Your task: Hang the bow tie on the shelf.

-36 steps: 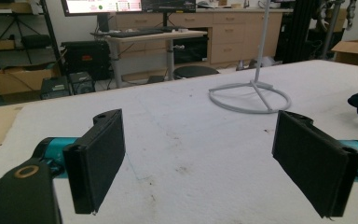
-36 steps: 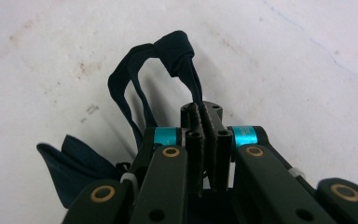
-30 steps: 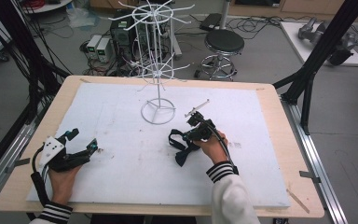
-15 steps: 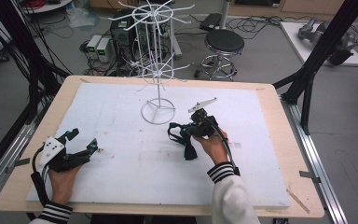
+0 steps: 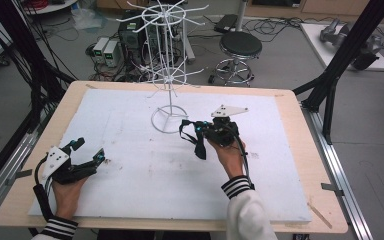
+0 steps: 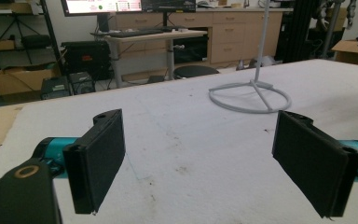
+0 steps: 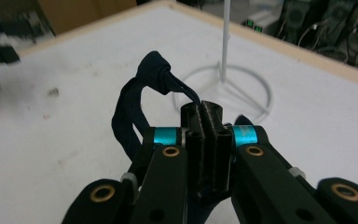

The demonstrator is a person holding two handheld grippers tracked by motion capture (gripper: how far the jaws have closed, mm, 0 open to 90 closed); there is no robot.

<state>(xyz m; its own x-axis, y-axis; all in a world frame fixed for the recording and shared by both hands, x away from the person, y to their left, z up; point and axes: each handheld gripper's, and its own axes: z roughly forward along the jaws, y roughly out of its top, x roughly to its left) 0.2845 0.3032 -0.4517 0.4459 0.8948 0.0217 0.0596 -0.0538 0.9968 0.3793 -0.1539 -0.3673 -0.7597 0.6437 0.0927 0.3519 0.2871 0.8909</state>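
Dark blue strap [image 7: 133,109] is pinched tight in our right gripper [image 5: 203,131], lifted just near the white wire rack [image 5: 168,75] in the middle of the table [image 5: 290,150]. Our left gripper [image 6: 200,158] rests at the near left, jaws wide apart, holding nothing. We think the strap still has to go on a hook.

No readable text, brand, number or sign is showing anywhere. The monitor [image 6: 103,5] at the far left of the left gripper view is displaying coloured bars and dots, but its characters are staying too small to read.
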